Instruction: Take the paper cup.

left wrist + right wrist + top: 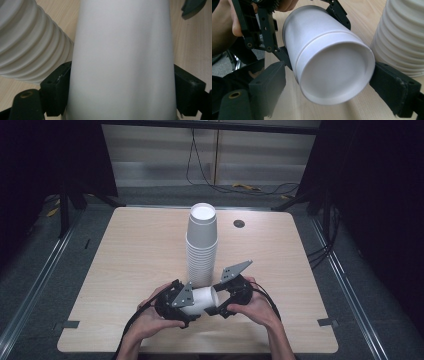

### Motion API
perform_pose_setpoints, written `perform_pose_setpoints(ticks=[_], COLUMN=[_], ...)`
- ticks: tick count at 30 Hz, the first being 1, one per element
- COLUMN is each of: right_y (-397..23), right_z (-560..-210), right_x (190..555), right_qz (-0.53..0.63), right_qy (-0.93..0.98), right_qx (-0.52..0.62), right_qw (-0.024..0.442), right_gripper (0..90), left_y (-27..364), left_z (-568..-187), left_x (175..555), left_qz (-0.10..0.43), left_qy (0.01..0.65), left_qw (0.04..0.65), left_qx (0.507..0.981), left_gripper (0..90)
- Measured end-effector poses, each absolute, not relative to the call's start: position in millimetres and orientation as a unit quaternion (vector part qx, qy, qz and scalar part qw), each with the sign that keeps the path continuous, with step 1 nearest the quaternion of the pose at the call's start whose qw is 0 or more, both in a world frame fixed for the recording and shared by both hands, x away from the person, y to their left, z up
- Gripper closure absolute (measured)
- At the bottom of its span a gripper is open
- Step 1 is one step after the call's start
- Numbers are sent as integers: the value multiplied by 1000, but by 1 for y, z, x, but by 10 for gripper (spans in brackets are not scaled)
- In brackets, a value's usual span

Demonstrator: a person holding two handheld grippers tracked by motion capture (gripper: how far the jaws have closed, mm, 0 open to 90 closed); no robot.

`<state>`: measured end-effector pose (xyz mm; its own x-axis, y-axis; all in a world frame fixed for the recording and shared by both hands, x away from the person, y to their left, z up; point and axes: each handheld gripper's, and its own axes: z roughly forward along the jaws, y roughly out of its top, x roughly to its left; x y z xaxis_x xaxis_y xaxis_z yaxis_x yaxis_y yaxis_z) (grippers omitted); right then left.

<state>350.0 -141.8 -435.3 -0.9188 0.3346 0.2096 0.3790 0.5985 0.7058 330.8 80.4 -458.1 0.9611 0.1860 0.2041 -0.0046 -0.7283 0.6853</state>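
A white paper cup [200, 299] lies on its side just above the table's front middle, with my left gripper [187, 305] shut on its body. In the left gripper view the two black jaws press both sides of the cup [122, 62]. The cup's base [334, 72] faces my right gripper [329, 85], and a seam rings the cup [322, 40] partway along. The right gripper's jaws stand on either side of that base end. One pad [392, 85] touches it and a small gap shows at the other pad [269, 82]. My right gripper [220, 306] is open.
A tall stack of upside-down white cups [202, 245] stands mid-table, right behind both grippers and close to the held cup [25, 45] [402, 35]. A small dark round fitting [239, 223] sits at the back. The wooden table [125, 260] has bare areas left and right.
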Motion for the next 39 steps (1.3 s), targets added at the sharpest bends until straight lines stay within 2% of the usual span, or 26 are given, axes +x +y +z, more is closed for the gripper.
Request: perform_pose_setpoints(ticks=[12, 27, 39], right_y=[-137, -125, -122], right_z=[-439, -437, -441], right_x=[359, 364, 368], right_qz=[-379, -315, -307], right_qy=[-903, -932, -935], right_qx=[-191, -163, -152], right_qw=[73, 74, 98], right_gripper=[149, 197, 194], left_y=[74, 66, 63], left_z=[-460, -464, -466], left_x=[326, 323, 321], left_qz=[127, 142, 149], left_qy=[39, 22, 15], left_qw=[355, 344, 332], left_qx=[925, 928, 931], left_gripper=[165, 168, 169])
